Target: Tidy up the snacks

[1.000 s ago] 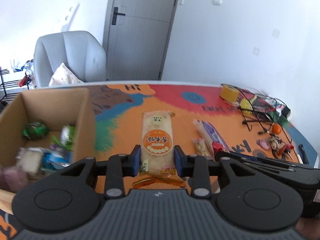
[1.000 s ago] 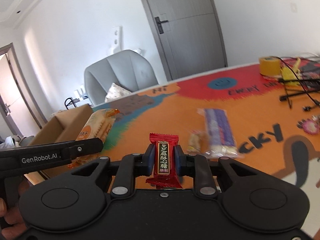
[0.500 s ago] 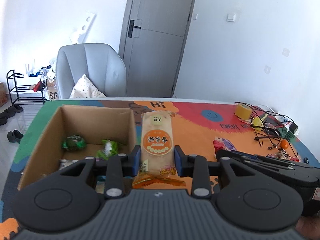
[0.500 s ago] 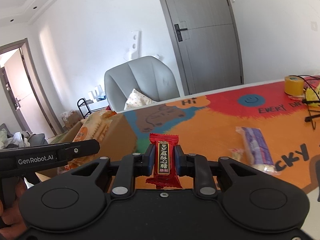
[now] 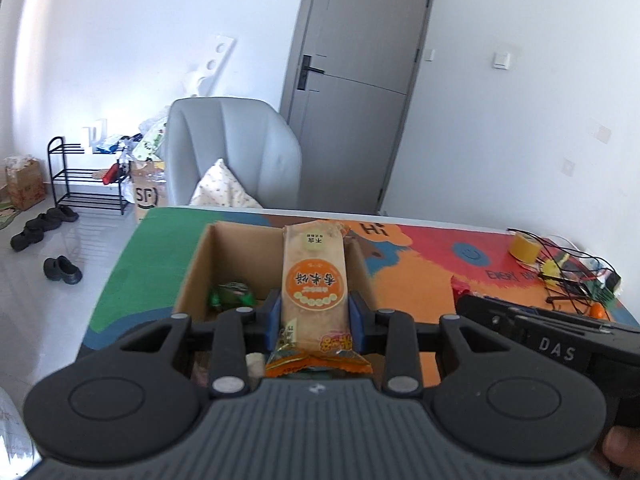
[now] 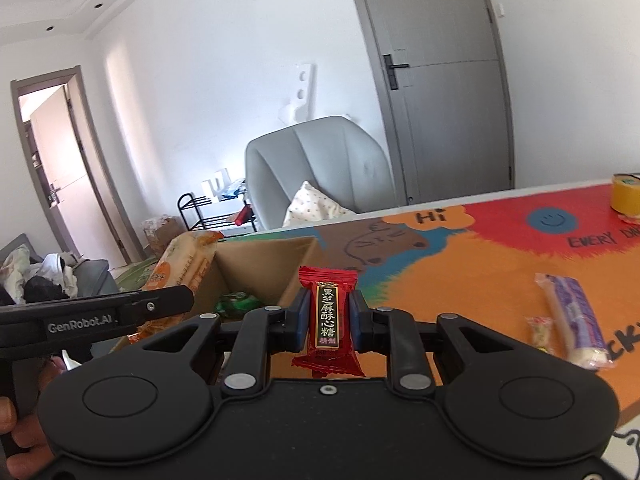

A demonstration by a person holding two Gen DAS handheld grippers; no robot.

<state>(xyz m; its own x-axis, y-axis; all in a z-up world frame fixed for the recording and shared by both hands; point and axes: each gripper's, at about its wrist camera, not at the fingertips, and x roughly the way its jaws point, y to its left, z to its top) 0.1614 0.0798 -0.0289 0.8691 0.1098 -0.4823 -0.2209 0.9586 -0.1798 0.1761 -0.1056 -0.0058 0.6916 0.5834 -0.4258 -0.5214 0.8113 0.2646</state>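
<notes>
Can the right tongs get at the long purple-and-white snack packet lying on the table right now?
Probably not as things stand: the right tongs are shut on a red candy packet. The long purple-and-white snack packet lies uncovered on the colourful table, so dropping the candy first should free them.

left gripper (image 5: 314, 316) clamped shut, right gripper (image 6: 330, 316) clamped shut, side by side
</notes>
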